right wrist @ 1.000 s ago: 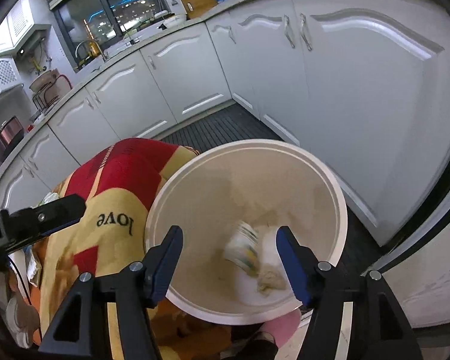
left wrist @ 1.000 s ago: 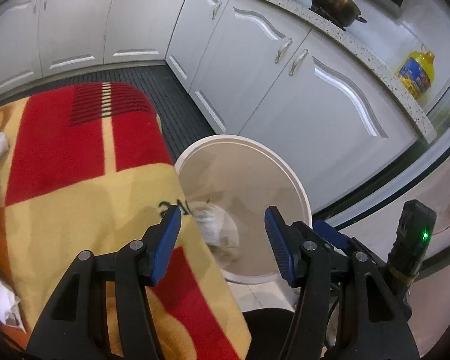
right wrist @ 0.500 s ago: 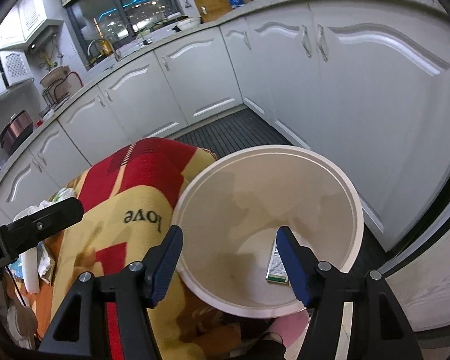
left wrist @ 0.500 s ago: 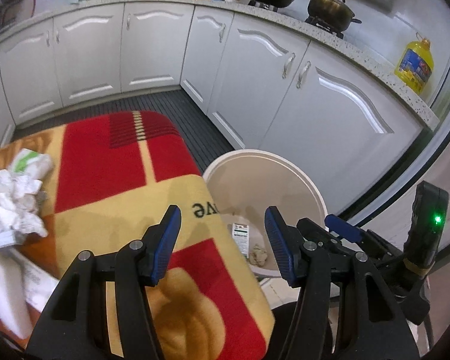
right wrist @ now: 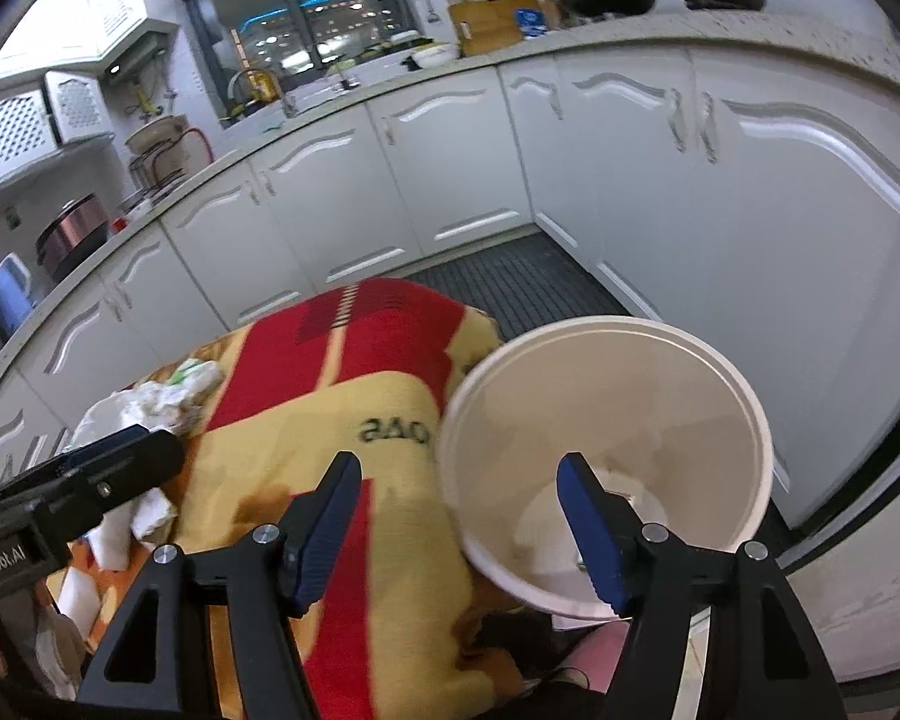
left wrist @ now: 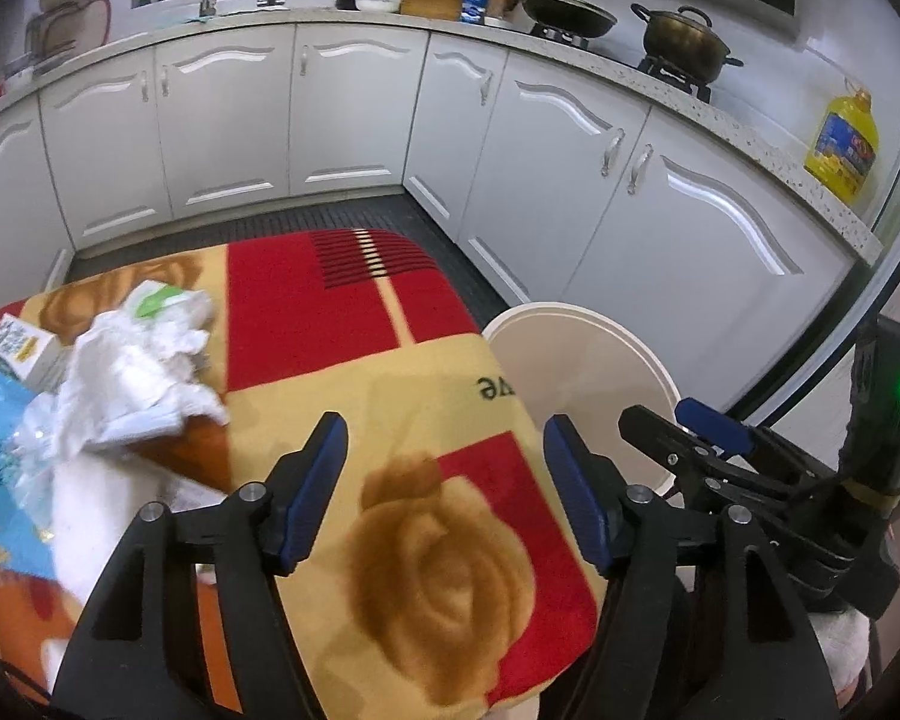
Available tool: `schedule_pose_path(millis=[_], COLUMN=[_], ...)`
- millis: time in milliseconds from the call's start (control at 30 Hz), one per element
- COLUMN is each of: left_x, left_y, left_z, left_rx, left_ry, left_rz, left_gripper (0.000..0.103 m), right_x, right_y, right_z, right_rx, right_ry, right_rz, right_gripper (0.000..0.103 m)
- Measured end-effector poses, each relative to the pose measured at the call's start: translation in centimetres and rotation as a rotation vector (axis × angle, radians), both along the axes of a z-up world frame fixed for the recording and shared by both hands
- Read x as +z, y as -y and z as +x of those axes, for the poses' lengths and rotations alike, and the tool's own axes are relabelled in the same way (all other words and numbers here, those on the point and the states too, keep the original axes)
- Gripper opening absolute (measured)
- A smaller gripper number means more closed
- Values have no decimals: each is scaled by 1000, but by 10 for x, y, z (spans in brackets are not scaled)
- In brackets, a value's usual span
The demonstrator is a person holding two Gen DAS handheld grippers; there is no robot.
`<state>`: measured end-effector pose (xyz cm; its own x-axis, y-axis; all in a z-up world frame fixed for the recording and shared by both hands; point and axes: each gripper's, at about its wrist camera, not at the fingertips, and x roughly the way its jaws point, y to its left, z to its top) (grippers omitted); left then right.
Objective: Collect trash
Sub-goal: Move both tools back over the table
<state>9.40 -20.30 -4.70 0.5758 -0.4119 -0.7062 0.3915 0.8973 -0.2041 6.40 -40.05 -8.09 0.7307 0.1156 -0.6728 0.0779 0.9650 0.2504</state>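
A white round bin stands on the floor at the right end of the blanket-covered table; it also shows in the right wrist view, with some trash at its bottom. A pile of crumpled white tissue and wrappers lies at the table's left, with a small carton; the pile also shows in the right wrist view. My left gripper is open and empty above the table. My right gripper is open and empty over the bin's near rim.
White kitchen cabinets wrap around the back and right, with a dark floor mat between them and the table. Pots sit on the stove and a yellow oil bottle stands on the counter.
The dropped wrapper fell into the bin and settled. Both grippers have pulled back and left from the bin, so the left one now faces the table and the trash pile.
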Motion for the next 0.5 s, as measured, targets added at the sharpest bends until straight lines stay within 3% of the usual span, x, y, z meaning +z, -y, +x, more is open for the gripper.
schedule_pose_path(millis=[500], left_x=[10], left_y=[-73], left_z=[-38], left_rx=[73], left_ry=[36], left_rz=[19], left_gripper=[70], right_x=[19], right_y=[-62], right_z=[-5], right_rx=[123], right_ry=[28], right_rz=[-21], right_gripper=[71])
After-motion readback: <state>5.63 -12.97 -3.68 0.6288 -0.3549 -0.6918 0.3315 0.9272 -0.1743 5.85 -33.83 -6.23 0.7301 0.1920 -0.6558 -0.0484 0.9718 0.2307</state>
